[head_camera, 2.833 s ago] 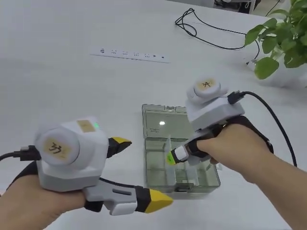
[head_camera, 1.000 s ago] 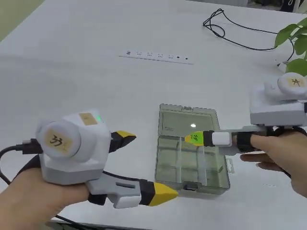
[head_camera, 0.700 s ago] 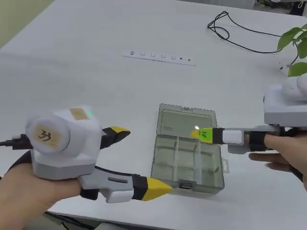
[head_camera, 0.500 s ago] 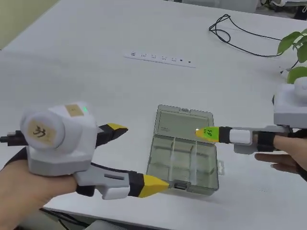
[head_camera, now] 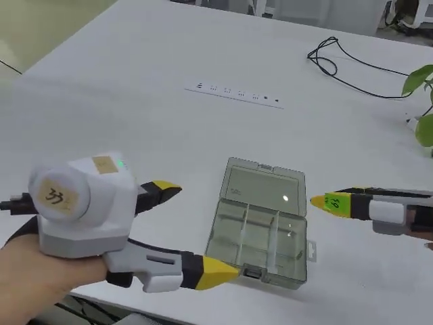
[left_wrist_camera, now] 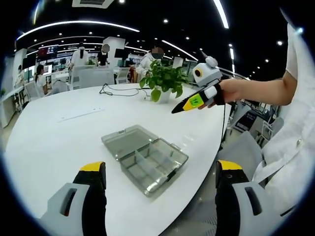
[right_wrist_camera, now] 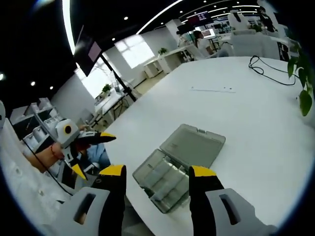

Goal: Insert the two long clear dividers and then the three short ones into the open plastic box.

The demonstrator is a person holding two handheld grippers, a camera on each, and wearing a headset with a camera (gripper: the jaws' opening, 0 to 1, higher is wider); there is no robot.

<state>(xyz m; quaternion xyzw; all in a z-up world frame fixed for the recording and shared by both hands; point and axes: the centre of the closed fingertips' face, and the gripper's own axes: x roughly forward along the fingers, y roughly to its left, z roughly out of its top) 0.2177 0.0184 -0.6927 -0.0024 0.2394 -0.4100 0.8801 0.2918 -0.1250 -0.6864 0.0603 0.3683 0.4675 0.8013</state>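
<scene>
- Head view: plastic box (head_camera: 265, 184) open on tabletop (head_camera: 135, 101), clear dividers (head_camera: 246, 227) standing inside
- Own views: left hand-held gripper (left_wrist_camera: 160, 166) jaws wide apart, right hand-held gripper (right_wrist_camera: 157, 171) jaws apart, both empty

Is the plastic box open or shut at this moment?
Open: the lid lies flat behind the base, whose divided compartments face up uncovered.

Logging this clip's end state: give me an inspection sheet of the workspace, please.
Surface: white table.
Job's things: plastic box open, lid flat; clear dividers stand inside, count unclear.
Clutter: white power strip; potted plant at the table's edge.
Grippers: left gripper and right gripper open, jaws empty, flanking the box.
Cables: black cable looped beyond the power strip.
Surroundings: office desks and people far off.
</scene>
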